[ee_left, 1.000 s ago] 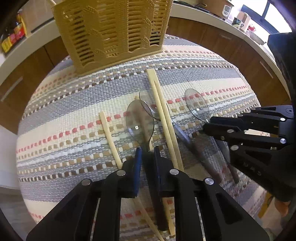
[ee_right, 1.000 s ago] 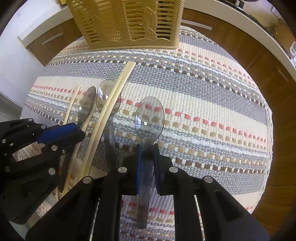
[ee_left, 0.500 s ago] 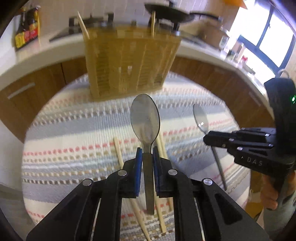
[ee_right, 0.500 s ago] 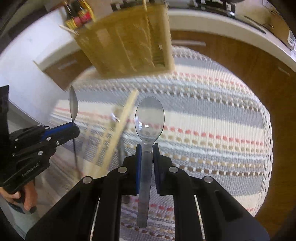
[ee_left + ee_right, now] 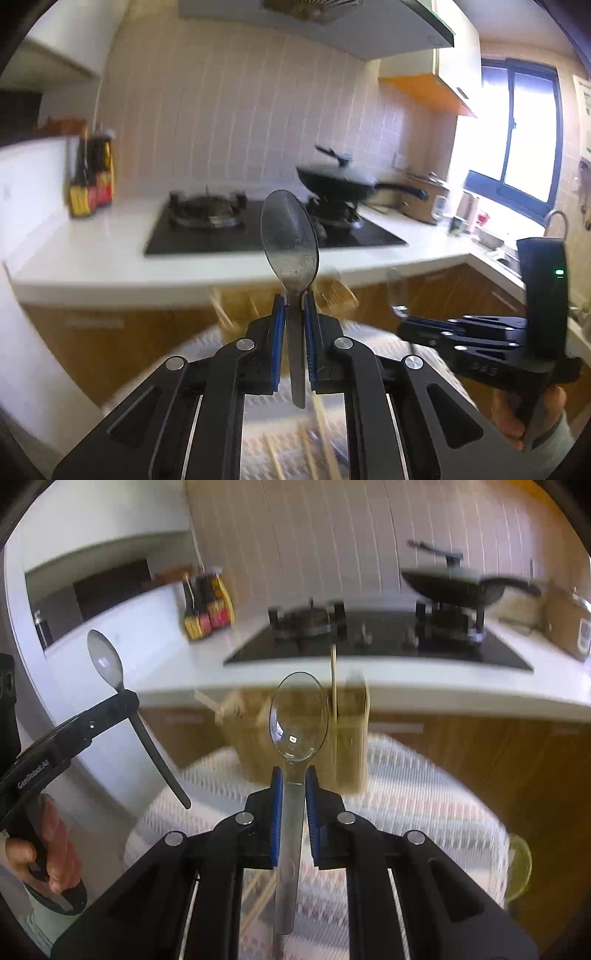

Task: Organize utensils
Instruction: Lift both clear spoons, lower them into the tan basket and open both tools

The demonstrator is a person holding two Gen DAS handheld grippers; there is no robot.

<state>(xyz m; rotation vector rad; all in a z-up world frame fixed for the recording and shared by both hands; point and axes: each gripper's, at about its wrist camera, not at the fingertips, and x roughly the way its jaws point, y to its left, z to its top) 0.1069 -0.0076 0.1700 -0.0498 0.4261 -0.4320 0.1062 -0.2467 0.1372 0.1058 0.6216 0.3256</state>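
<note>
Spoons are lifted, none binned: left gripper (image 5: 294, 314) clamps spoon (image 5: 289, 240), right gripper (image 5: 294, 786) clamps clear spoon (image 5: 298, 716); basket (image 5: 295, 734) mid-frame, chopsticks (image 5: 317, 439) remain low.

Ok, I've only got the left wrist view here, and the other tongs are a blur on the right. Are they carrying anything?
Observer: Yes, the right tongs are shut on a spoon, bowl up.
Operator: Where's the holder?
Observer: The woven utensil basket stands on the striped mat, right behind that spoon.
Operator: Anything in it?
Observer: At least one chopstick sticks up from it; the rest is too blurred to tell.
</note>
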